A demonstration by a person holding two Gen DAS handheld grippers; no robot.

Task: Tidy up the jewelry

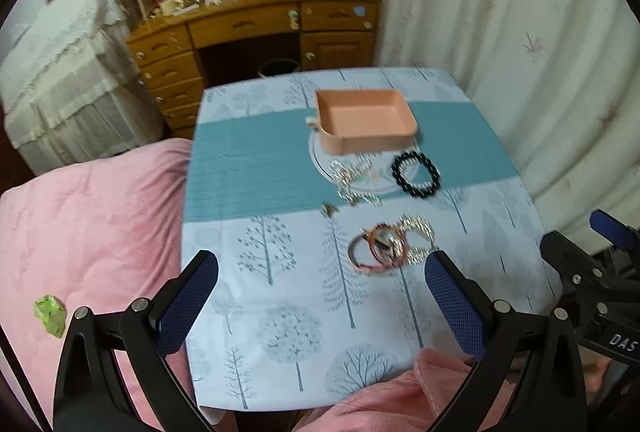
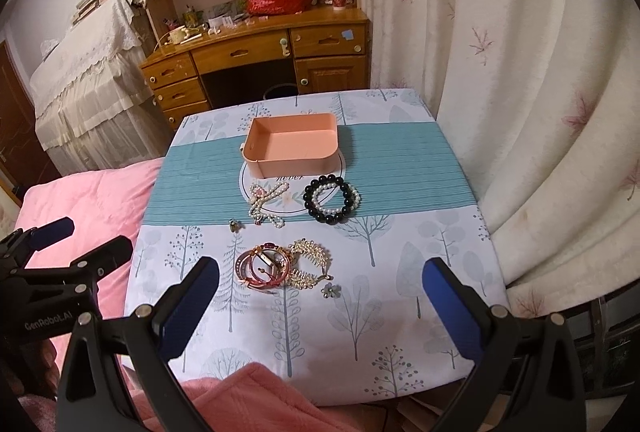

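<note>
A pink open box stands empty at the far middle of the table. In front of it lie a black bead bracelet with a white pearl bracelet inside it, and a pearl chain. Nearer lie red and gold bangles, a gold comb clip, a small brooch and a small charm. My left gripper and right gripper hover open and empty above the table's near edge.
The table wears a tree-print cloth with a teal band. A pink quilt lies left of it with a green scrap. A curtain hangs at right. A wooden desk with a red bag stands behind.
</note>
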